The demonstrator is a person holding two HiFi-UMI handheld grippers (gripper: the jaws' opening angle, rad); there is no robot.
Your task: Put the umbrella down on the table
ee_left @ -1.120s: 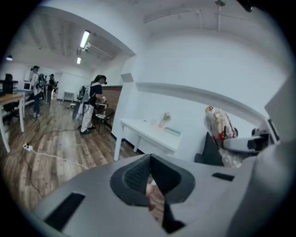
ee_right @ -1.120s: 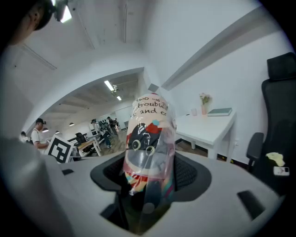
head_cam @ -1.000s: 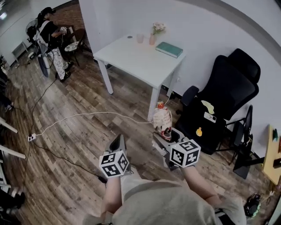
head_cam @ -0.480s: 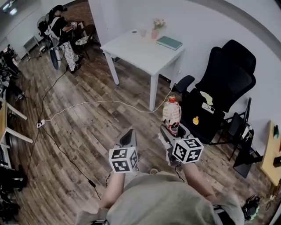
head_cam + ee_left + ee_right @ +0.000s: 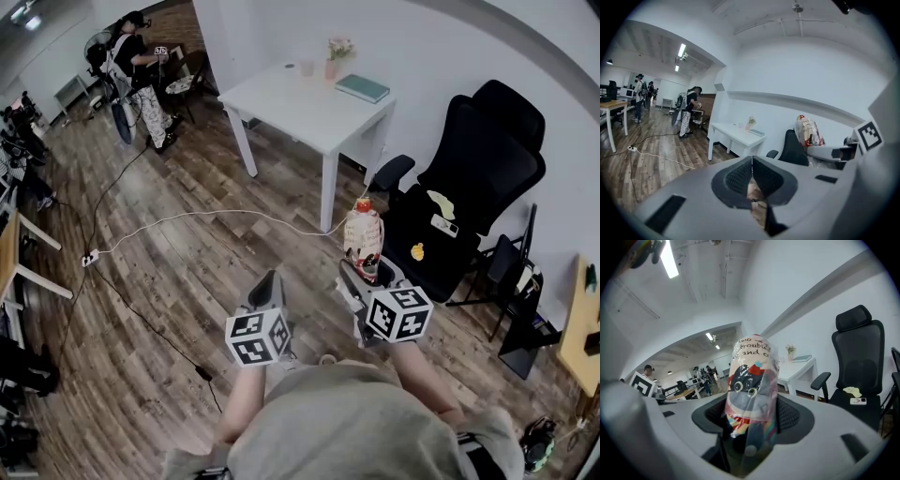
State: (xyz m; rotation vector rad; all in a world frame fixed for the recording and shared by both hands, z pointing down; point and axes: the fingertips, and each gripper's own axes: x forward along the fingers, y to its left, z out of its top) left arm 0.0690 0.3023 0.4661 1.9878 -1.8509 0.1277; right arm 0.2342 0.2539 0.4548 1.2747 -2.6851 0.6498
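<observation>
The folded umbrella (image 5: pixel 363 234), cream with a cartoon print and wrapped in a clear plastic sleeve, stands upright between the jaws of my right gripper (image 5: pixel 367 272), which is shut on its lower part. The right gripper view shows the umbrella (image 5: pixel 752 380) filling the gap of that gripper (image 5: pixel 751 420). My left gripper (image 5: pixel 267 289) hangs beside it over the wooden floor, shut with nothing in it; its pads meet in the left gripper view (image 5: pixel 751 161). The white table (image 5: pixel 300 108) stands further ahead by the wall, apart from both grippers.
On the table lie a green book (image 5: pixel 363 88), a small flower vase (image 5: pixel 333 64) and a cup (image 5: pixel 307 67). A black office chair (image 5: pixel 478 178) stands to the right. A white cable (image 5: pixel 187 225) runs across the floor. A person (image 5: pixel 136 66) stands at the far left.
Both grippers have moved forward toward the white table, the umbrella going along upright in the right one. In the last half second they have hardly shifted.
</observation>
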